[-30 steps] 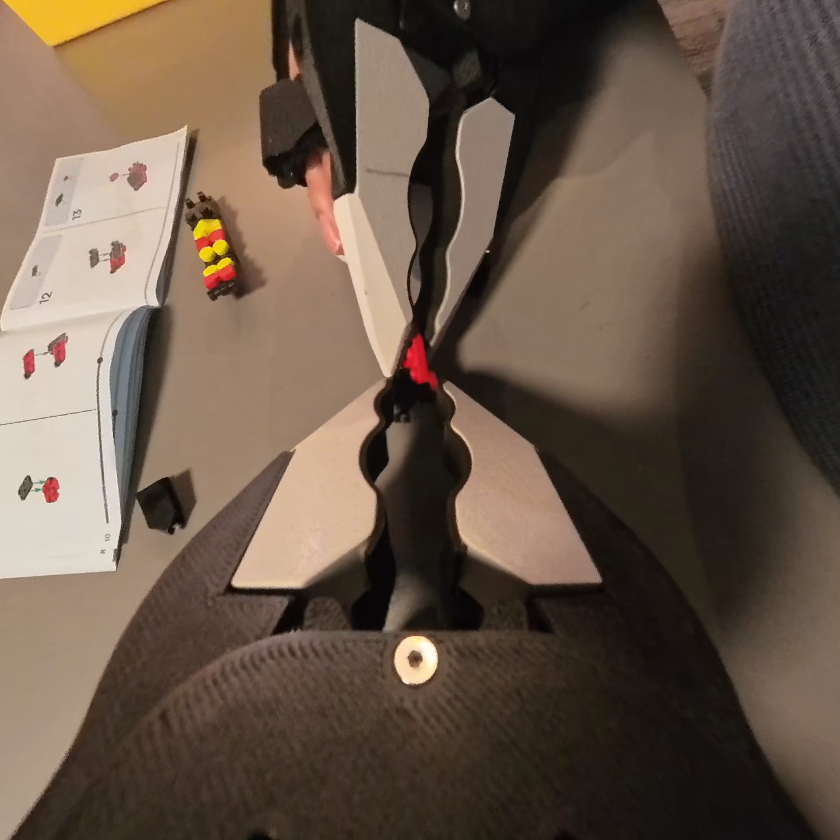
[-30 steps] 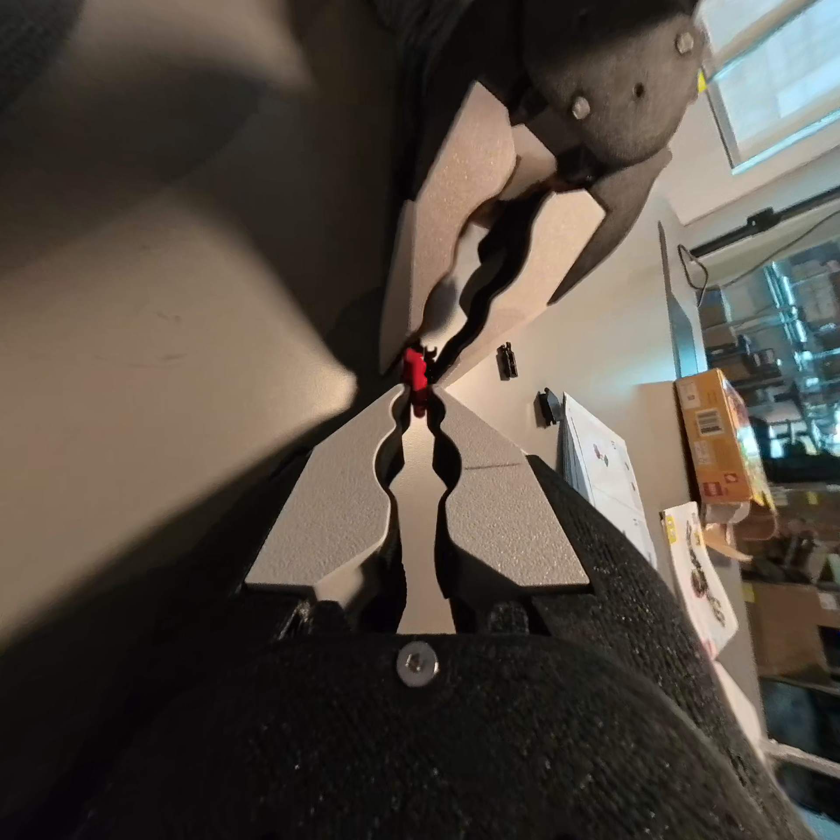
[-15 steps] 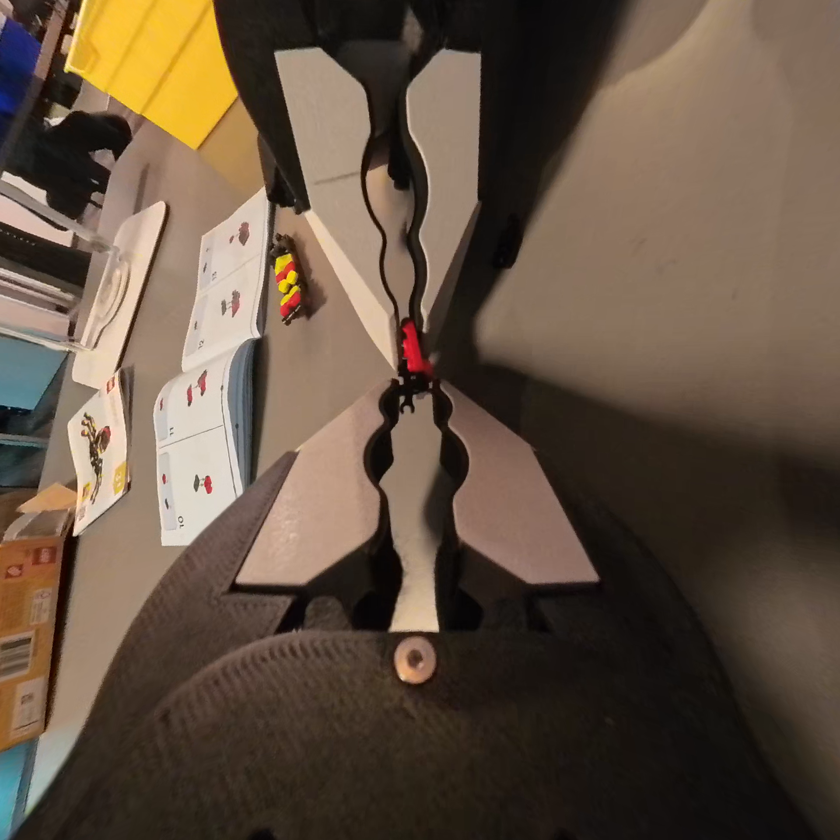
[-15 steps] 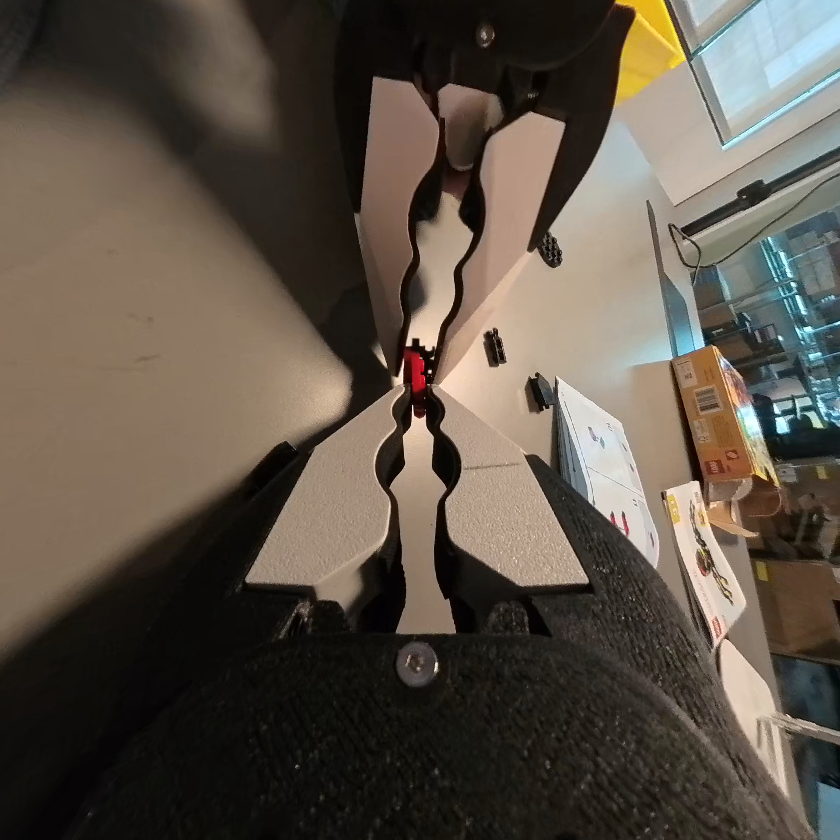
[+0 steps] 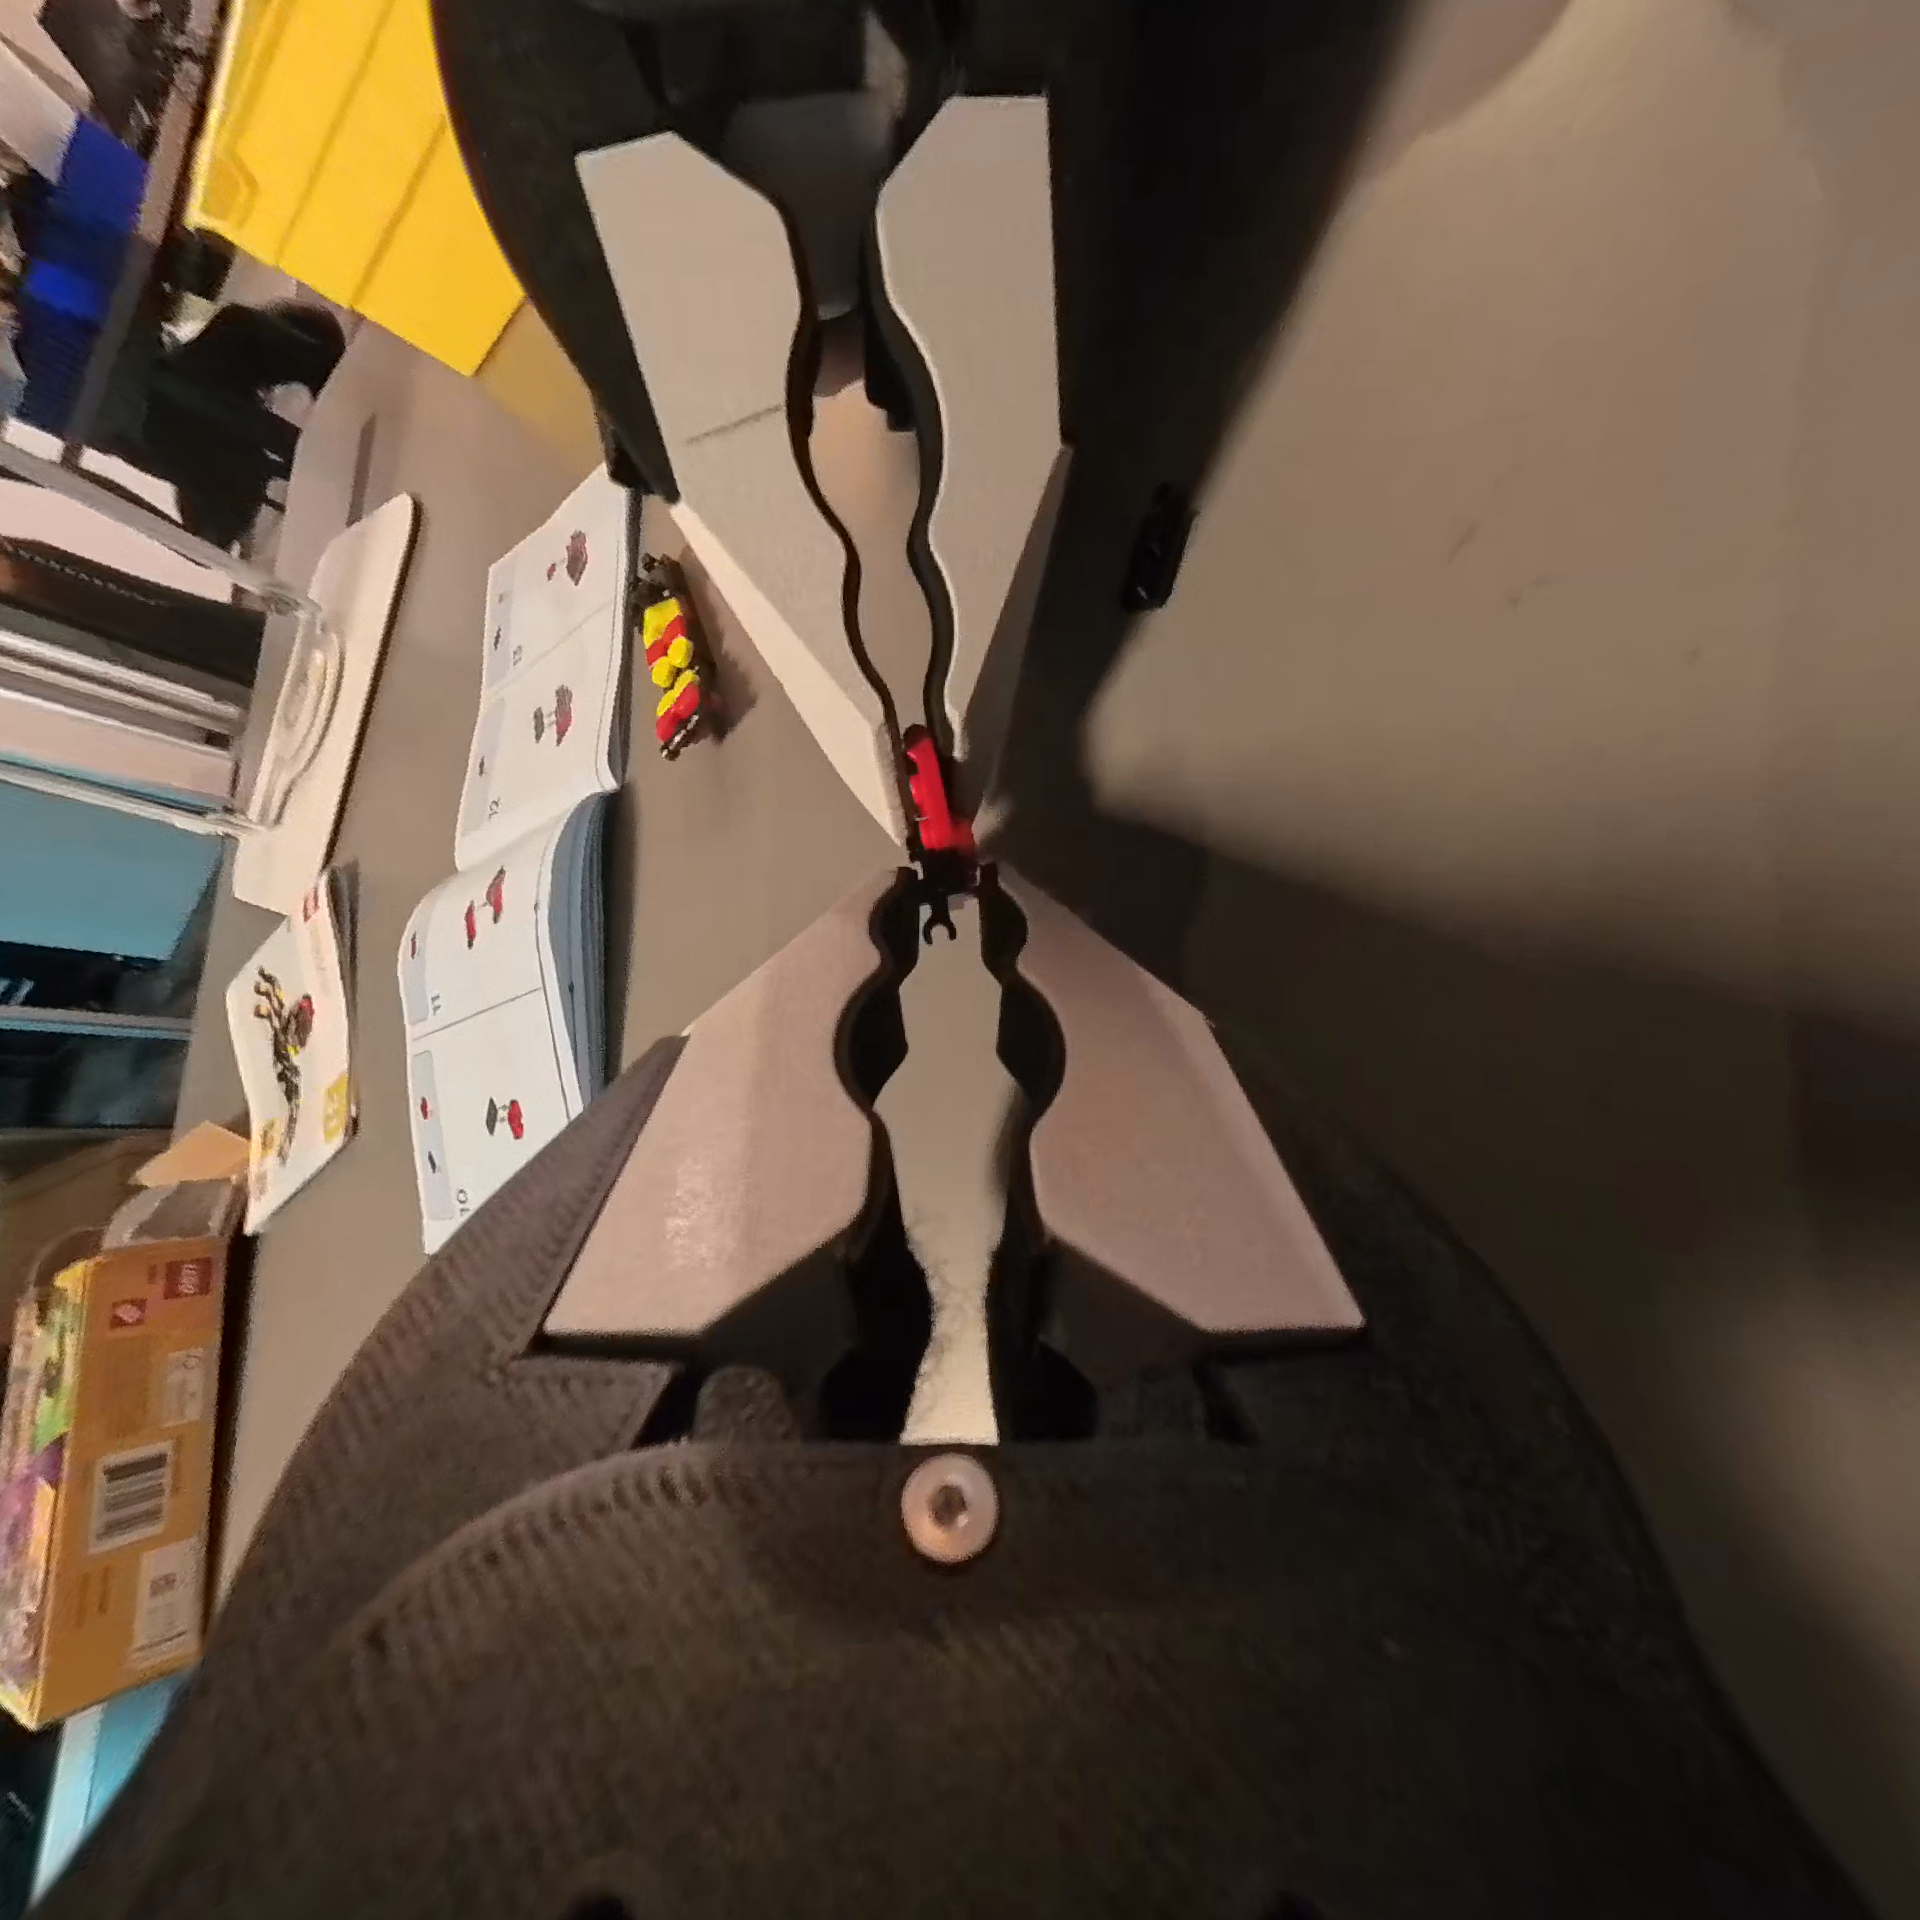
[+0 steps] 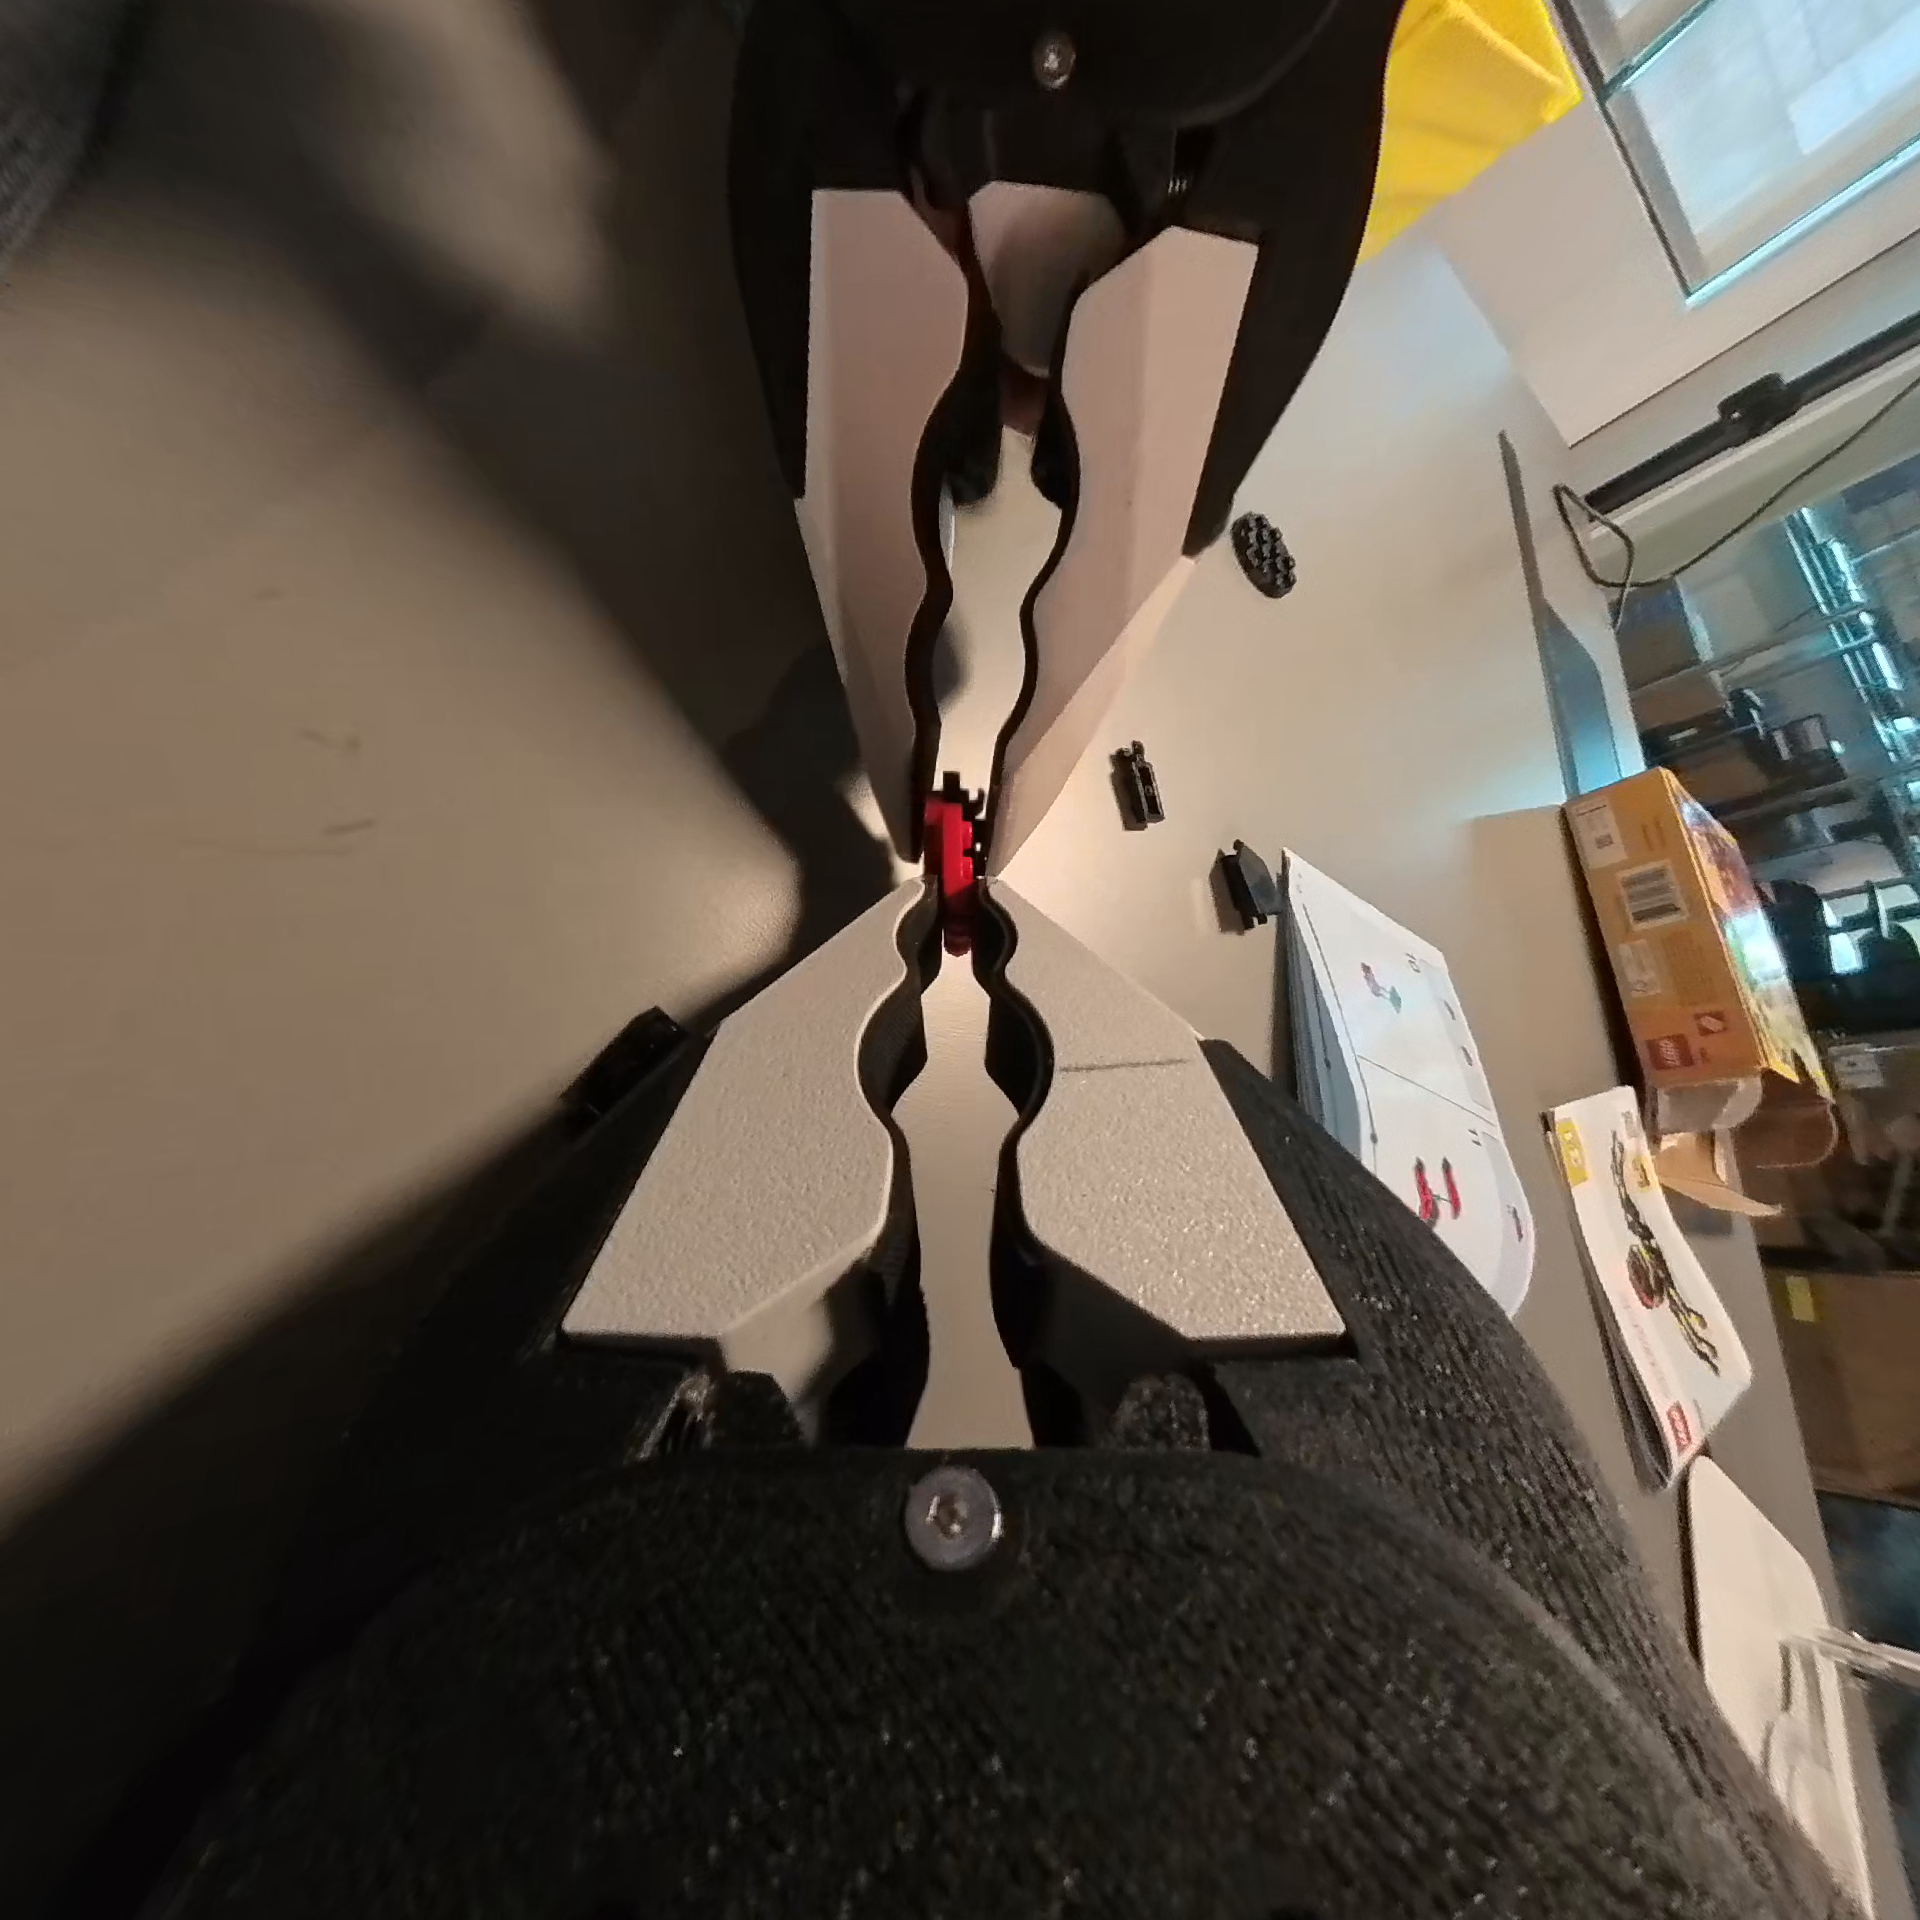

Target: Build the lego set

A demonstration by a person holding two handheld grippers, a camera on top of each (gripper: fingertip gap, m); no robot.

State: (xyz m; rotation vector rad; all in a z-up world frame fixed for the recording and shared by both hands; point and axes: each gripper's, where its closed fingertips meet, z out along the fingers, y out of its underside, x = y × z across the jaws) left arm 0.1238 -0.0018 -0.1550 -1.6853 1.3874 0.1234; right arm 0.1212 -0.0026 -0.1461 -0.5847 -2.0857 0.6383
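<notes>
My left gripper (image 5: 940,883) is shut on a small black clip piece (image 5: 940,912) at its fingertips. My right gripper (image 6: 956,896) is shut on a small red lego piece (image 6: 951,852). The two grippers meet tip to tip above the grey table, and the red piece (image 5: 928,795) touches the black one. In the left wrist view the right gripper (image 5: 935,790) reaches in from the top. In the right wrist view the left gripper (image 6: 956,800) reaches in from the top. A yellow, red and black sub-assembly (image 5: 677,677) lies on the table beside the open instruction booklet (image 5: 520,862).
Loose black pieces lie on the table (image 6: 1262,556) (image 6: 1138,784) (image 6: 1247,885) (image 5: 1148,551). A leaflet (image 5: 296,1049), the lego box (image 5: 114,1455), a white coaster (image 5: 343,623) under a glass and a yellow bin (image 5: 343,177) stand beyond the booklet (image 6: 1392,1081). Less than 4 cm separates the two grippers' tips.
Both grippers have swung round together, so more of the table's far side shows. The red and black pieces stay pinched and pressed tip to tip.
</notes>
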